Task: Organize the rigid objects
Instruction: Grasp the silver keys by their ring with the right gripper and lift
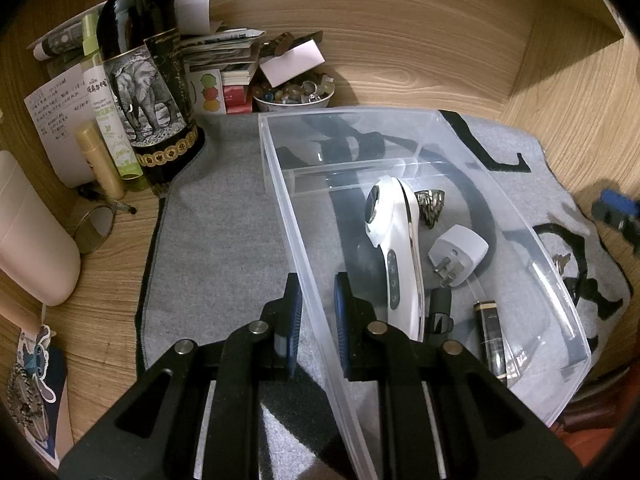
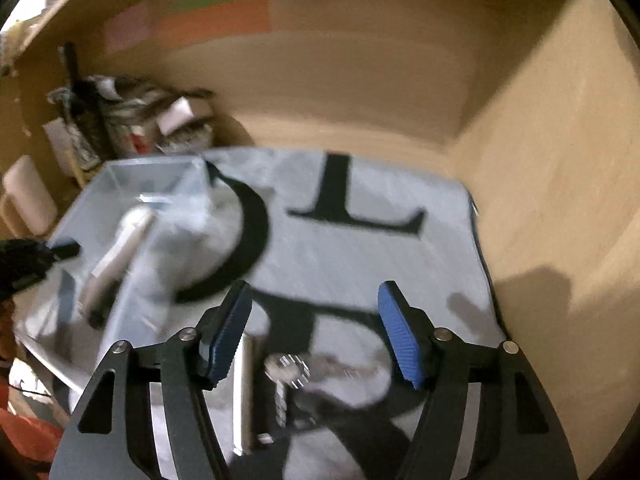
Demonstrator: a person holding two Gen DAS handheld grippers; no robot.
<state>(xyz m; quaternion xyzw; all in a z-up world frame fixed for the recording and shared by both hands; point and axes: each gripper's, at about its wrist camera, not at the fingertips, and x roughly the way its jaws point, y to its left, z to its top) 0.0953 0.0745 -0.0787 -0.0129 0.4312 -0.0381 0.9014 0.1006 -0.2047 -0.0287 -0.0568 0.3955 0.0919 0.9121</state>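
Wood-grain walls close in around a table covered by a grey felt mat (image 1: 224,216) with big black letters on it. With my left gripper (image 1: 318,316) I have the fingers clamped together on the near side wall of the clear plastic bin (image 1: 464,120), one blue pad outside and one inside, so the bin is steadied where it sits on the mat.

Inside that bin lie a white handheld device with a row of buttons (image 1: 394,248), a white plug adapter with metal prongs (image 1: 460,252), a crumpled silvery metal piece (image 1: 431,205), a small black clip-like object (image 1: 439,314) and a dark tube with gold bands (image 1: 491,336). So a good part of the sorting looks done.

My right gripper (image 2: 316,330) hangs over the mat to the right of the bin, fingers apart with nothing between them. Its view is blurred. Just beneath it, on the mat, lie a bunch of silvery keys (image 2: 290,372) and a slim metallic bar (image 2: 245,392) beside them. I judge these are what is left to collect, and the keys seem the likely next pick. The cluttered back corner, with its dark wine bottle bearing an elephant label (image 1: 140,80), I take to be outside the job.
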